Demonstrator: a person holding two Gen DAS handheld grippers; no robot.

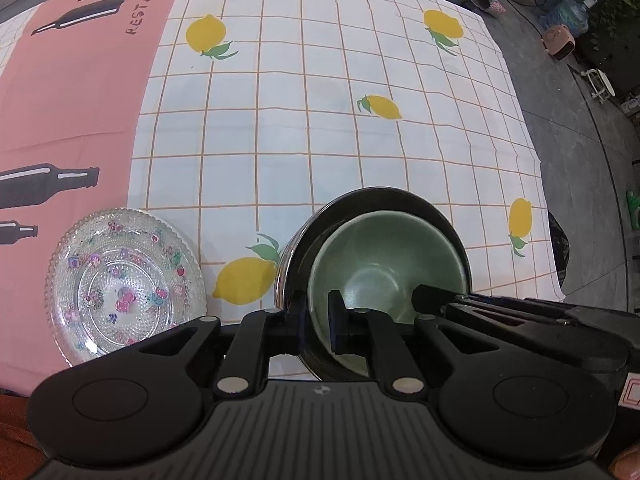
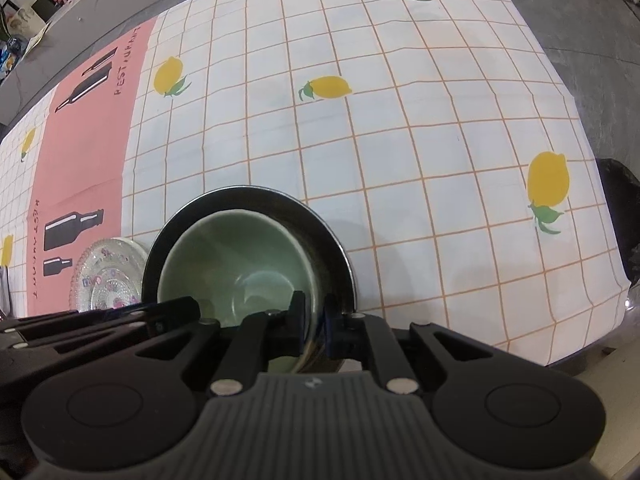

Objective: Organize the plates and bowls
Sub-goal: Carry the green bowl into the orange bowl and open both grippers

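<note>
A pale green bowl [image 1: 384, 264] sits inside a dark metal bowl [image 1: 384, 200] on the lemon tablecloth. My left gripper [image 1: 316, 320] is shut on the near left rims of both bowls, one finger outside the metal wall, one inside the green bowl. My right gripper [image 2: 314, 320] is shut on the near right rims of the green bowl [image 2: 236, 252] and the metal bowl [image 2: 320, 232]. A clear patterned glass plate [image 1: 124, 284] lies left of the bowls; it also shows in the right wrist view [image 2: 108, 276]. The right gripper's finger [image 1: 440, 300] shows in the left wrist view.
The tablecloth [image 1: 320, 140] has a white grid with lemons and a pink panel [image 1: 72, 92] with bottles at the left. The table's right edge [image 1: 552, 240] drops to a grey floor with pots and clutter beyond.
</note>
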